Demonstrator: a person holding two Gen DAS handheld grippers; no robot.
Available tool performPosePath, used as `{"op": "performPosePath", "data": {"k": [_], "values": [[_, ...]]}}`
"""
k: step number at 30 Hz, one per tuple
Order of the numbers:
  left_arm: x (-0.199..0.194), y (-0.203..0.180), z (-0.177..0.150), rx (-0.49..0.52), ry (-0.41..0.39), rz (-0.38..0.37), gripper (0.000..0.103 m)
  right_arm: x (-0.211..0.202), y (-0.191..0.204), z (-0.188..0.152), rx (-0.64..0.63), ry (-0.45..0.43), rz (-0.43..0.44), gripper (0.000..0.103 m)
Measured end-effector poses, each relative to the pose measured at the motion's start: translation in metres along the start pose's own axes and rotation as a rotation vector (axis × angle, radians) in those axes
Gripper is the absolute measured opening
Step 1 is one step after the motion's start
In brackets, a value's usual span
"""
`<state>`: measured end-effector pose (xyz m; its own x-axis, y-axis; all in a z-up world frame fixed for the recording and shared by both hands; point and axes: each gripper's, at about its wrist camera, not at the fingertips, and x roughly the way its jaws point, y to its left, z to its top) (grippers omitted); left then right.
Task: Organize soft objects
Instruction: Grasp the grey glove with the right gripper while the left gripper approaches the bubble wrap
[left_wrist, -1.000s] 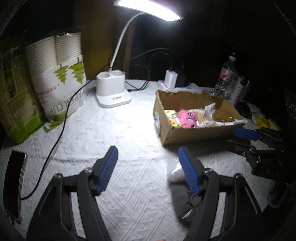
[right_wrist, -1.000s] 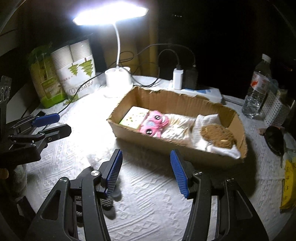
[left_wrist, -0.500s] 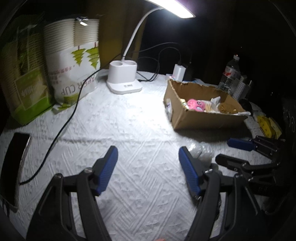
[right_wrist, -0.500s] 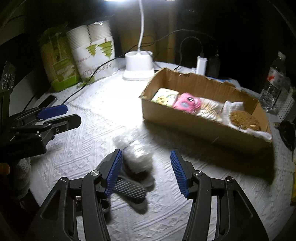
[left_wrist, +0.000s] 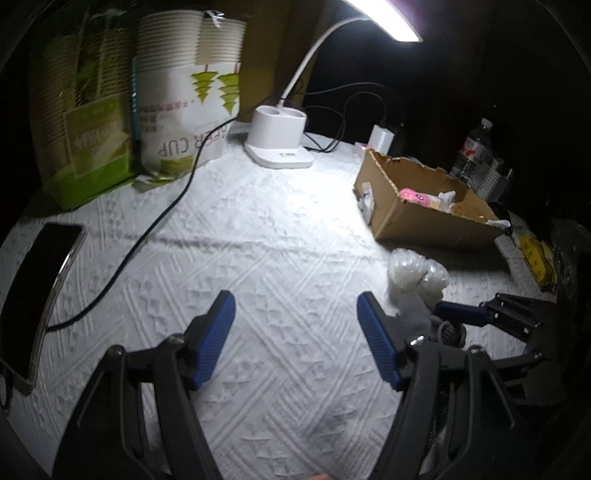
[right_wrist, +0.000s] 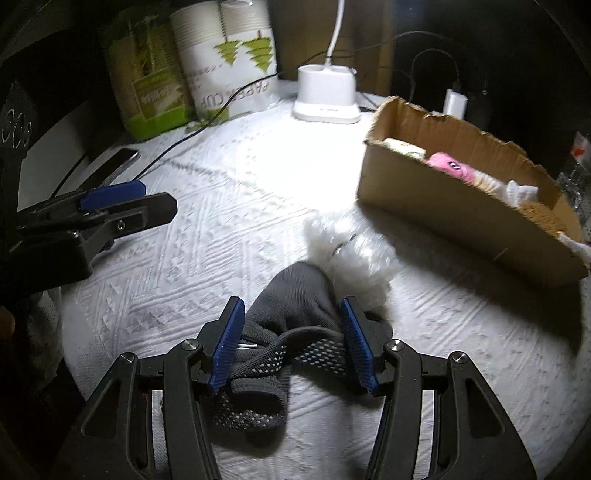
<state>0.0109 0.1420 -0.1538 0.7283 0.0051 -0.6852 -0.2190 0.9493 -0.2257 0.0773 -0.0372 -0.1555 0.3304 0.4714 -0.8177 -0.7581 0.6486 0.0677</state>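
Observation:
A grey fabric item with dotted grip patches (right_wrist: 291, 314) lies crumpled on the white cloth, and my right gripper (right_wrist: 291, 343) stands open astride it, pads not pressing. Just beyond it sits a white bubble-wrap bundle (right_wrist: 354, 254), also seen in the left wrist view as a bubble-wrap bundle (left_wrist: 413, 275). A cardboard box (right_wrist: 443, 206) to the right holds a pink plush (right_wrist: 448, 168), a small pack and pale cloths. My left gripper (left_wrist: 295, 325) hovers open over bare cloth, left of the bundle. The right gripper (left_wrist: 480, 317) shows at the left view's right side.
A white desk lamp base (left_wrist: 279, 142) stands at the back. Sleeves of paper cups (left_wrist: 188, 99) and a green pack (left_wrist: 81, 122) fill the back left. A black cable (left_wrist: 155, 221) crosses the cloth to a phone (left_wrist: 40, 291) at the left edge. A water bottle (left_wrist: 476, 147) stands far right.
Both grippers have drawn back and sunk toward the table's near side. The grey item and bubble-wrap bundle have come into the right view and now lie between the right fingers.

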Motion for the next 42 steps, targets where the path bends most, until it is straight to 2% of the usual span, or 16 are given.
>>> {"op": "performPosePath", "data": {"k": [5, 6, 7, 11, 17, 22, 31, 42], "values": [[-0.003, 0.008, -0.004, -0.026, -0.006, 0.0, 0.076, 0.01, 0.01, -0.003, -0.024, 0.048, 0.021, 0.055], [-0.004, 0.009, -0.004, -0.029, -0.008, 0.0, 0.076, 0.011, 0.012, -0.003, -0.026, 0.048, 0.03, 0.052], [-0.005, 0.01, -0.004, -0.029, -0.01, 0.001, 0.076, 0.01, 0.013, -0.003, -0.026, 0.048, 0.036, 0.043], [-0.007, 0.007, -0.002, -0.02, -0.014, 0.005, 0.076, -0.001, 0.016, -0.002, -0.038, 0.023, 0.087, 0.033], [-0.008, -0.005, 0.0, 0.005, -0.015, 0.008, 0.076, -0.029, 0.02, 0.002, -0.063, -0.041, 0.116, 0.033], [-0.006, -0.022, 0.002, 0.032, -0.006, 0.006, 0.076, -0.054, 0.009, 0.001, -0.047, -0.098, 0.114, 0.033], [0.01, -0.063, 0.008, 0.1, 0.027, -0.015, 0.076, -0.08, -0.039, -0.014, 0.042, -0.145, 0.063, 0.033], [0.048, -0.109, 0.017, 0.162, 0.099, -0.011, 0.076, -0.081, -0.1, -0.03, 0.15, -0.157, 0.044, 0.033]]}}
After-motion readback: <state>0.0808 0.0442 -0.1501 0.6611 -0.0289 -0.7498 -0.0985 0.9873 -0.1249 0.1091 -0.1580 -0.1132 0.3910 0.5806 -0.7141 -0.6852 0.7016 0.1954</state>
